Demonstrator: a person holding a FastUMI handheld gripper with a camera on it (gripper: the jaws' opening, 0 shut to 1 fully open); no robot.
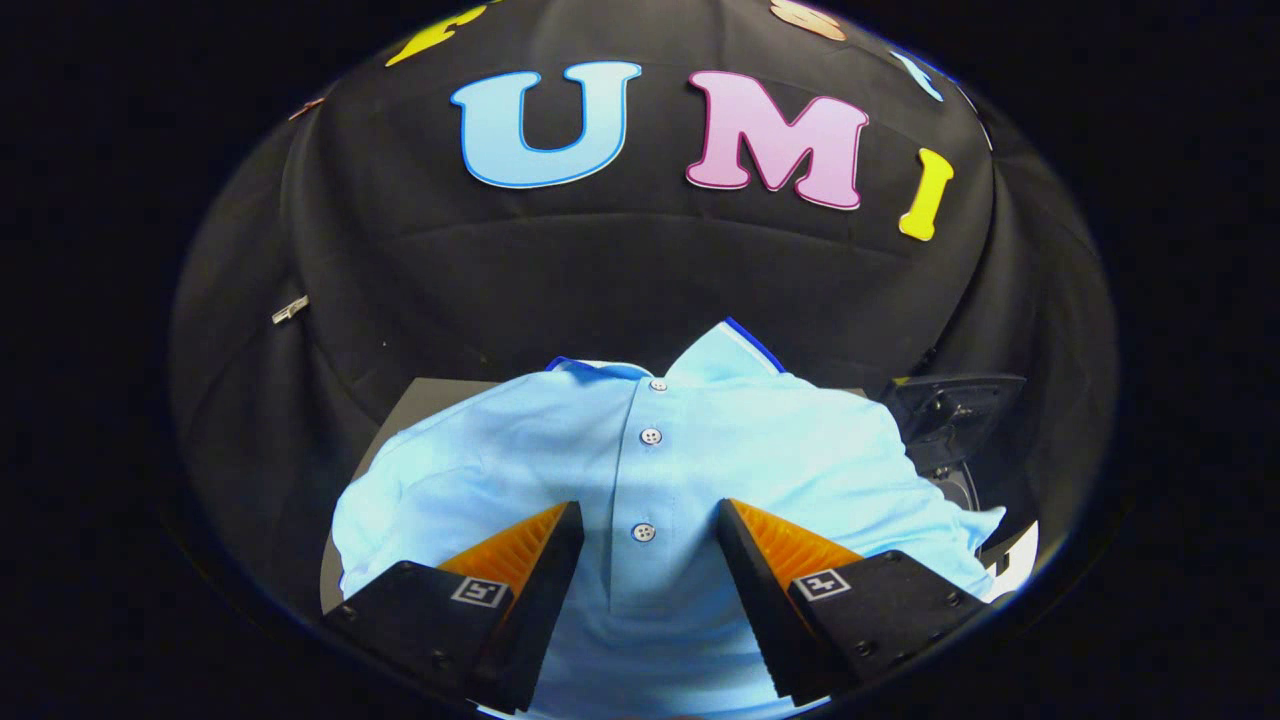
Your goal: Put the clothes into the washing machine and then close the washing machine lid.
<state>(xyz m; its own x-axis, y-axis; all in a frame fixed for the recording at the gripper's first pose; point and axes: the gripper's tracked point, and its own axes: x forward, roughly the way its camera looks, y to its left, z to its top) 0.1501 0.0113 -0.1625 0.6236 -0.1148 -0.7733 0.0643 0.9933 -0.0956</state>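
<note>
A light blue polo shirt (720,450) lies spread flat on a dark surface, collar pointing away from me, its button placket running straight down between my fingers. My gripper (650,520) hovers over the shirt's chest, open, with the lowest button sitting in the gap between the fingertips. Neither finger presses on the cloth. Just beyond the shirt's right shoulder stands a dark washing machine part (950,410), partly hidden by the shirt.
The dark tabletop (420,400) shows at the shirt's left shoulder. A black cloth wall (600,270) rises right behind the shirt. A small metal clip (290,309) hangs on the cloth at the left.
</note>
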